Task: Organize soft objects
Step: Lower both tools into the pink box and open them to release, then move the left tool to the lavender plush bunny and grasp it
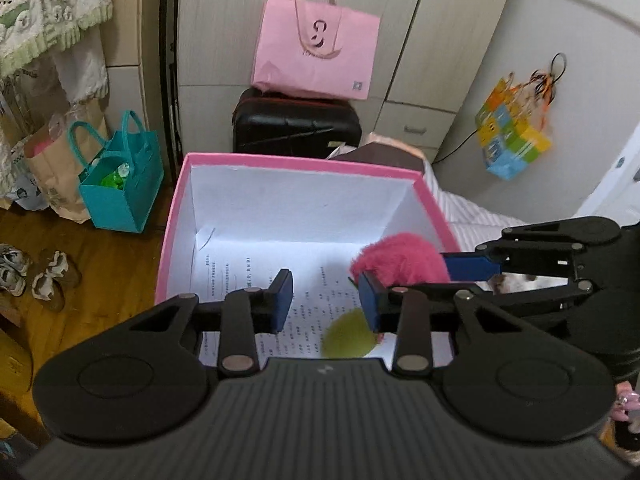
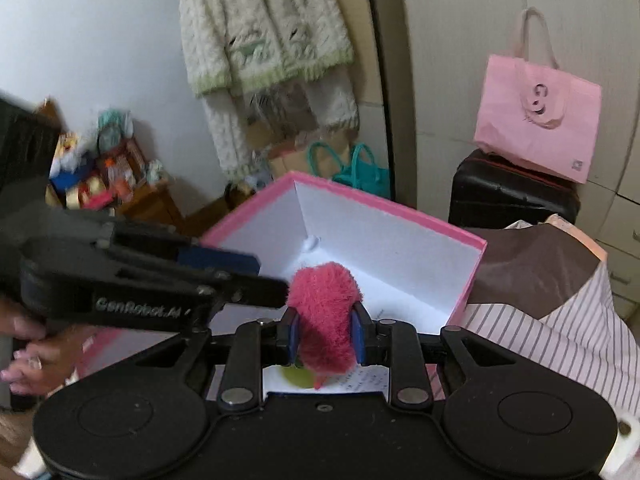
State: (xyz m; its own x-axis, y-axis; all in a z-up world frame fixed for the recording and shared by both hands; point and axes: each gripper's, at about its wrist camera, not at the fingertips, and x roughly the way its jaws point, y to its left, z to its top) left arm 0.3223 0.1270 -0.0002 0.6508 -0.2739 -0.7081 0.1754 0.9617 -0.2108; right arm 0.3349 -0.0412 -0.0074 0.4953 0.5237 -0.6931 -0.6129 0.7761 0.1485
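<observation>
One pink plush toy [image 2: 325,320] clamped in right hand-held gripper [image 2: 325,340], left hand-held gripper [image 1: 326,296] spread, above one pink box [image 1: 304,160].

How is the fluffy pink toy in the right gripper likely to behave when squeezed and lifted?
The fluffy pink toy probably compresses easily: the right gripper pinches its plush body narrow. It looks light and likely unbreakable. Its fuzzy pile should resist slipping, though loose ends may flop.

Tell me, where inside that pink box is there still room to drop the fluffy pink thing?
The pink box is mostly bare: its printed paper lining lies open along the left and far walls. The near right is crowded, where a yellow-green soft object lies, with the fluffy pink toy held above by the right gripper and the open left gripper alongside.
</observation>
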